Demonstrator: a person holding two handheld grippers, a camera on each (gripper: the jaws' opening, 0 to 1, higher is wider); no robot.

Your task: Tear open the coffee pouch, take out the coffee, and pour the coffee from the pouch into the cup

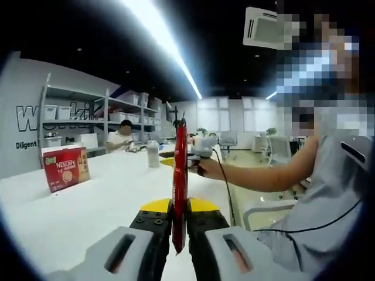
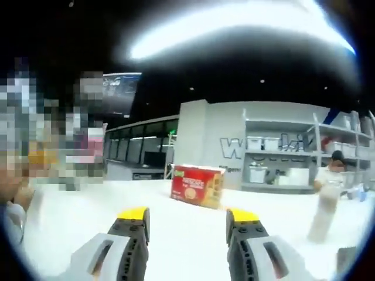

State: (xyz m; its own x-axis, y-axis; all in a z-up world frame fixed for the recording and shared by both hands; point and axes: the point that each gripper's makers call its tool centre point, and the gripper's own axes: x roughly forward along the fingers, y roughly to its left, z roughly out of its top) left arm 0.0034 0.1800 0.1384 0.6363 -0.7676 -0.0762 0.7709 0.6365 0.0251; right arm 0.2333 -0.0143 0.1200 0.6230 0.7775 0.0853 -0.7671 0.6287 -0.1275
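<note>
Red coffee pouch (image 1: pixel 179 175) held upright, edge-on, pinched tight in the left gripper (image 1: pixel 179 225) near its bottom end, above the white tabletop (image 1: pixel 88 205). Right gripper (image 2: pixel 187 225) wide and holding nothing, with bare tabletop between its jaws. In the left gripper view, another gripper (image 1: pixel 202 149), likely the right one, reaching in from the right, up near the top of the pouch; too blurry to tell if touching. Red coffee box (image 1: pixel 65 168) well off to the side on the tabletop, with a white bottle (image 1: pixel 153 154) farther back. No cup seen yet. Step in hand, most likely: tearing the top open. To do it well: keep the left grip firm and low so the pouch stays stiff. Bring the right gripper to the very top edge, close on a small bit only, and pull sideways, not up. Go slow, so no coffee spills out. Keep the pouch pointing up until a cup is close.
</note>
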